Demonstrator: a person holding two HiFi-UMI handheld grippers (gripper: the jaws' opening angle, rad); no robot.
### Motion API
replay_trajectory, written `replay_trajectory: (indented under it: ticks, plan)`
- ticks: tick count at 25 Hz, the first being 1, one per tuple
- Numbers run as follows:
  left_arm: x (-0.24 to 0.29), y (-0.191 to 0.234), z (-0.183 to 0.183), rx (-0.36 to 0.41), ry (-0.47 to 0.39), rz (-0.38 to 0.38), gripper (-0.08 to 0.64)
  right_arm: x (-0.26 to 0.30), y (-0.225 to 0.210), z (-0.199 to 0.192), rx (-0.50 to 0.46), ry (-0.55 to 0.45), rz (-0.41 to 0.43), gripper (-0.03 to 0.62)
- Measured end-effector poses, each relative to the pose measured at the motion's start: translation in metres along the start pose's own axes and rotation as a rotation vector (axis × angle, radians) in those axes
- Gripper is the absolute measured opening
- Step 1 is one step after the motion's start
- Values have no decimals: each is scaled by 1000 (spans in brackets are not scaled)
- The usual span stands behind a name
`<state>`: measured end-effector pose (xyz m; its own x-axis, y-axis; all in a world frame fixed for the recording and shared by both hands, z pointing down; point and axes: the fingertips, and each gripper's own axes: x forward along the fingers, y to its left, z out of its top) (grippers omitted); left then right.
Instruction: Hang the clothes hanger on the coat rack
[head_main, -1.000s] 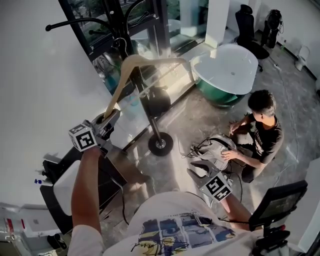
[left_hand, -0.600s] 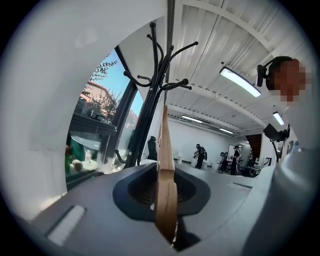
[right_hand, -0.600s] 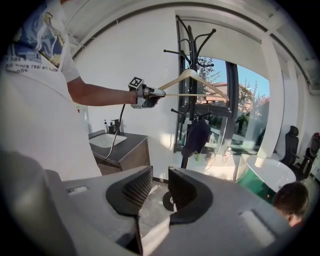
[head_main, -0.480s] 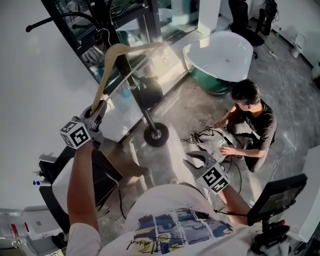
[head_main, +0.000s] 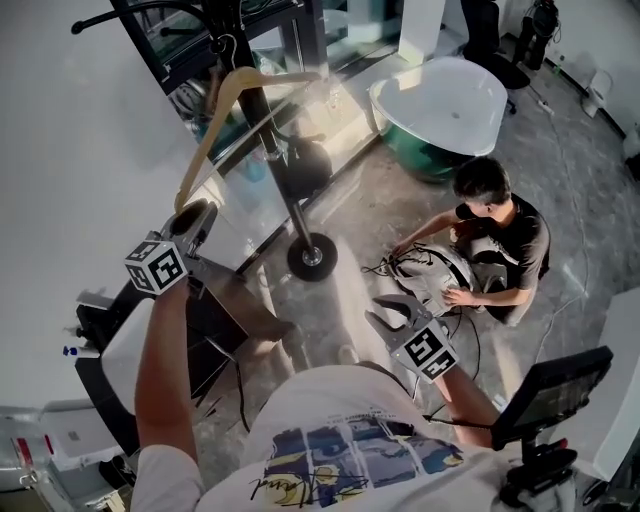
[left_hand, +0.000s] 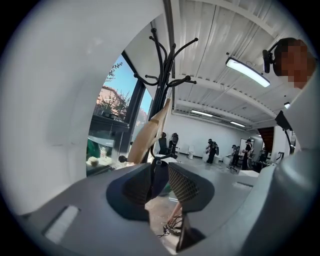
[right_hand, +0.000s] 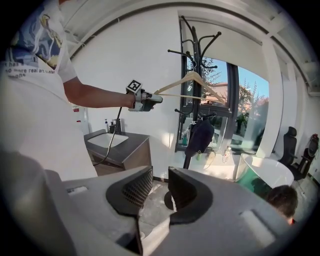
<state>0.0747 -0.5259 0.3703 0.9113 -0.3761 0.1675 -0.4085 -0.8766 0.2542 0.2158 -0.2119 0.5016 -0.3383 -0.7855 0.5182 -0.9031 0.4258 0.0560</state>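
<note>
The wooden clothes hanger (head_main: 215, 125) hangs by its metal hook from an arm of the black coat rack (head_main: 270, 130). Its lower end points down toward my left gripper (head_main: 195, 215). That gripper's jaws are opening, and in the left gripper view (left_hand: 160, 182) the hanger (left_hand: 152, 130) stands beyond the pads with nothing pressed between them. From the right gripper view the hanger (right_hand: 192, 80) slants off the rack (right_hand: 192, 50), its tip right at the left gripper (right_hand: 156, 99). My right gripper (head_main: 390, 315) is held low and open, empty (right_hand: 160, 187).
A person (head_main: 495, 240) crouches on the floor over cables and a device. A white tub (head_main: 450, 100) stands behind them. A dark sink cabinet (head_main: 130, 340) sits below my left arm. A dark bag (right_hand: 200, 137) hangs on the rack. A monitor (head_main: 550, 390) is at lower right.
My left gripper has sunk and drawn back from the hanger's lower end, its jaws parting. The hanger stays hooked on the rack. The right gripper has kept still.
</note>
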Motion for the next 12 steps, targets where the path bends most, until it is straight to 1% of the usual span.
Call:
replay_trajectory:
  ticks: [4, 7, 10, 12]
  plan:
    - [-31, 3, -19, -17, 11, 11, 118, -1, 21, 6, -2, 9, -15, 97]
    - [-49, 4, -37, -27, 23, 33, 118, 0, 34, 7, -3, 19, -11, 97]
    - [-71, -1, -54, -21, 40, 60, 118, 0, 50, 10, -8, 22, 3, 97]
    - [-93, -9, -64, -4, 48, 70, 114, 1, 69, 14, -15, 18, 4, 97]
